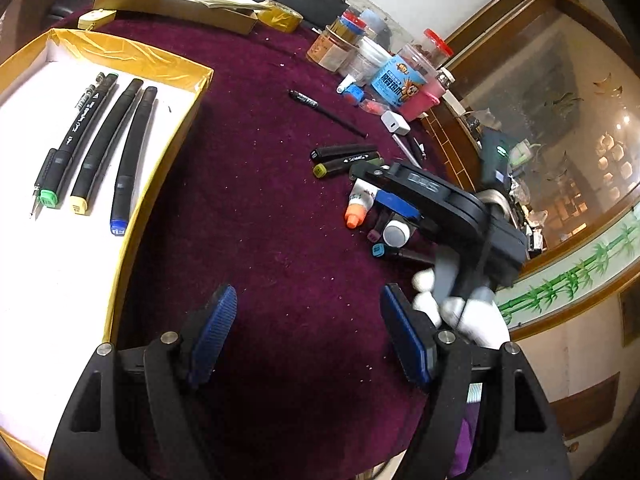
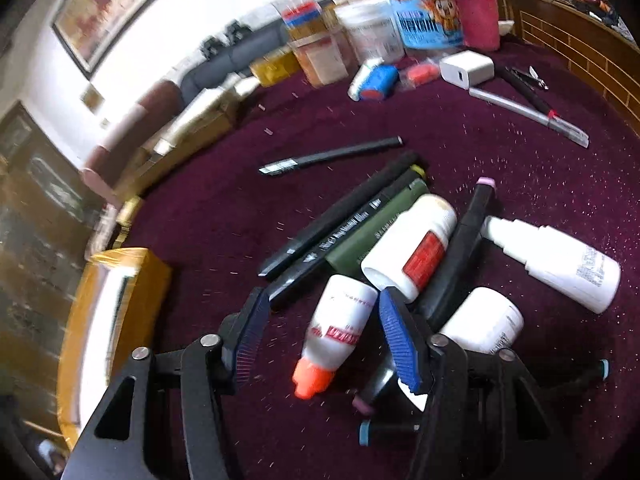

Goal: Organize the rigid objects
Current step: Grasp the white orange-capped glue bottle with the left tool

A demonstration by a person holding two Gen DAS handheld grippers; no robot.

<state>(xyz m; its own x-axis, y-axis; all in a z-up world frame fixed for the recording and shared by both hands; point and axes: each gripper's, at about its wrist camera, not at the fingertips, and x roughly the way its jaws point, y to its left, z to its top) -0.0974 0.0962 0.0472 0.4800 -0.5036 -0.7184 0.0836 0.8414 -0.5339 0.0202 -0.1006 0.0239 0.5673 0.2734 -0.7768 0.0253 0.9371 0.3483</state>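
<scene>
A gold-rimmed white tray (image 1: 132, 208) at the left holds several black markers (image 1: 102, 148) laid side by side. My left gripper (image 1: 308, 328) is open and empty above the purple cloth, right of the tray. My right gripper (image 2: 320, 332) is open, its jaws on either side of a white bottle with an orange cap (image 2: 336, 328); it also shows in the left wrist view (image 1: 404, 196). Around the bottle lie more markers (image 2: 340, 216), a green tube (image 2: 372, 236) and other white bottles (image 2: 412, 248).
A thin black pen (image 2: 332, 156) lies apart on the purple cloth (image 1: 280, 260). Jars and containers (image 2: 424, 12), a white charger (image 2: 466, 68) and a silver pen (image 2: 528, 116) stand at the far side. A gold box (image 1: 176, 4) sits behind the tray.
</scene>
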